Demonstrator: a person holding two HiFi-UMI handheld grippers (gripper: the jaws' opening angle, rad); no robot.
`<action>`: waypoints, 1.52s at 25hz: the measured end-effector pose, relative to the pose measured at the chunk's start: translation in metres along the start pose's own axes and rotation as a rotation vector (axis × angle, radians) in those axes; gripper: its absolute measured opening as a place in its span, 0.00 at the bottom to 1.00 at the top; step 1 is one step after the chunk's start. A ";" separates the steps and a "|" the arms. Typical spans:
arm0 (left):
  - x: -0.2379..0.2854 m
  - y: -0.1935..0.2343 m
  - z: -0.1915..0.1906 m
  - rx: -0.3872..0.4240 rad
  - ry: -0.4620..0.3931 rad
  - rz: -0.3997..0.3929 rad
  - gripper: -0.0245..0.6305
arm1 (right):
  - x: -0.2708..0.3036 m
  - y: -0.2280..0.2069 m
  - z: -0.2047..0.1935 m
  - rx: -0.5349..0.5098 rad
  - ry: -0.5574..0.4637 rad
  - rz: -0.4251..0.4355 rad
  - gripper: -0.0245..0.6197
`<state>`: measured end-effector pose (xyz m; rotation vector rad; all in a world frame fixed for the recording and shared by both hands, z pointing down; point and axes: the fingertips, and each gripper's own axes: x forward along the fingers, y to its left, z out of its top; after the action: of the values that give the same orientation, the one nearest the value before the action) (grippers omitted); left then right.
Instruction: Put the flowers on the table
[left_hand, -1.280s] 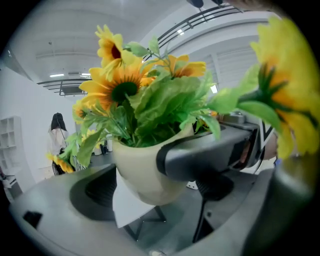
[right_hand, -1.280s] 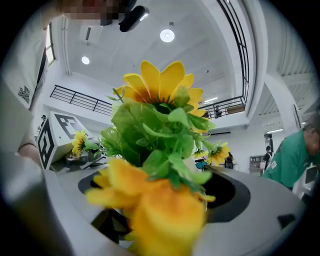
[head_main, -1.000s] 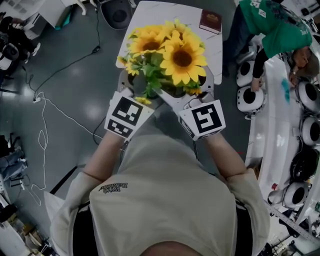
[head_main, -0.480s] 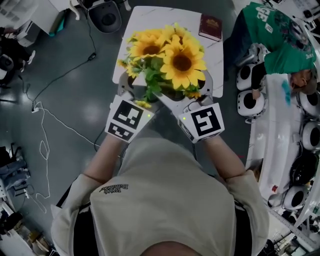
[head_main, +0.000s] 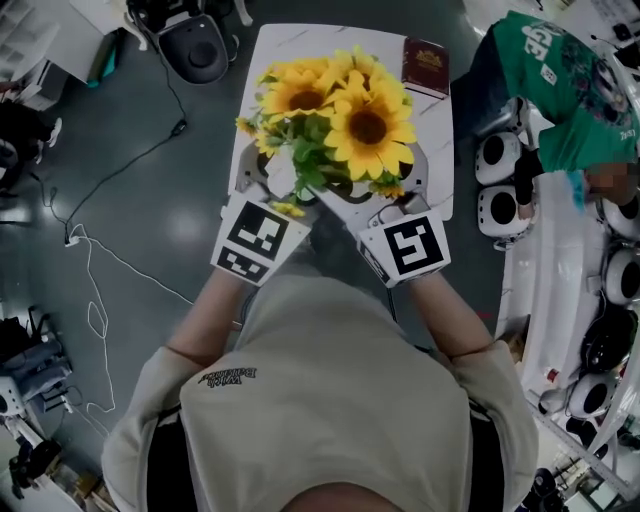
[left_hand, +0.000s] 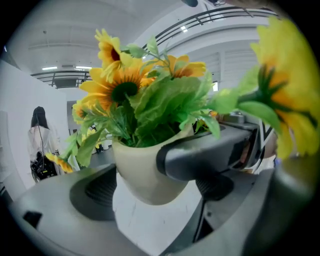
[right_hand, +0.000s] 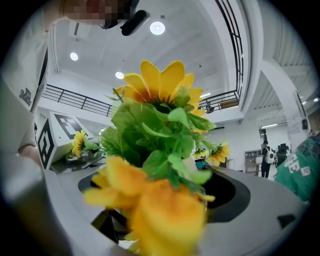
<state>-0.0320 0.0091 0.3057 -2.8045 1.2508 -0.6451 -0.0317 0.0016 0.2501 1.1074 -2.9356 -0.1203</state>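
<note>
The left forearm (head_main: 205, 315) and right forearm (head_main: 452, 312) reach forward from the chest, wrists turned inward so the two tongs meet in a V. The left tongs (head_main: 262, 178) are clamped on the pot (left_hand: 145, 170), one pad against each side. The right tongs (head_main: 388, 185) grip it from the opposite side, jaws spread round it and one jaw lying across its flank

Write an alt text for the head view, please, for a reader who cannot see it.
Seen from above, a person in a beige shirt holds a pot of sunflowers between the left gripper and the right gripper, over the near end of a white table. A dark red book lies at the table's far right corner.
</note>
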 end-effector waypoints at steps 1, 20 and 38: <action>0.003 0.009 0.002 0.001 -0.001 -0.003 0.75 | 0.008 -0.004 0.001 0.000 0.000 -0.003 0.86; 0.059 0.124 0.017 0.065 -0.033 -0.095 0.75 | 0.120 -0.066 0.007 -0.018 -0.005 -0.117 0.86; 0.092 0.122 0.029 0.009 -0.032 -0.064 0.75 | 0.118 -0.103 0.001 0.016 0.007 -0.069 0.86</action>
<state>-0.0534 -0.1444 0.2924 -2.8462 1.1537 -0.6037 -0.0525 -0.1529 0.2385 1.2093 -2.8981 -0.0937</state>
